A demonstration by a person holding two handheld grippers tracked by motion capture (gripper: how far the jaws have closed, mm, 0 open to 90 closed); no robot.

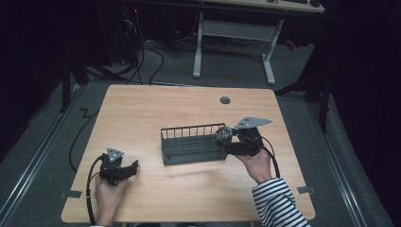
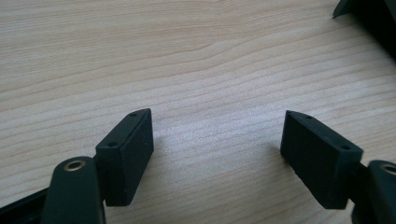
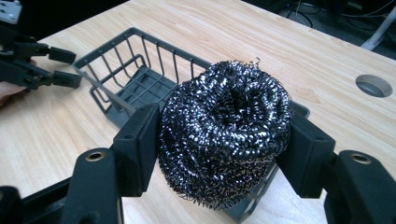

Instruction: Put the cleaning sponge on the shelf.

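right gripper (image 3: 219,154): jaws clamped on steel scourer (image 3: 224,135), held over the right end of wire basket (image 1: 191,143) | left gripper (image 2: 217,154): jaws wide apart, empty, on bench (image 1: 142,109) left of basket | risk: springy coils could snag a basket wire on release

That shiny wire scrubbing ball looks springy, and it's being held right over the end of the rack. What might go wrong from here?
1. The right gripper pinches the round steel-wool scouring ball only by its soft sides, so the ball might squirm loose.
2. Its stray wire ends could snag on the bars of the dark grey wire basket.
3. The open left gripper rests apart from that light-looking basket, so a bump might shove it along the wooden table.
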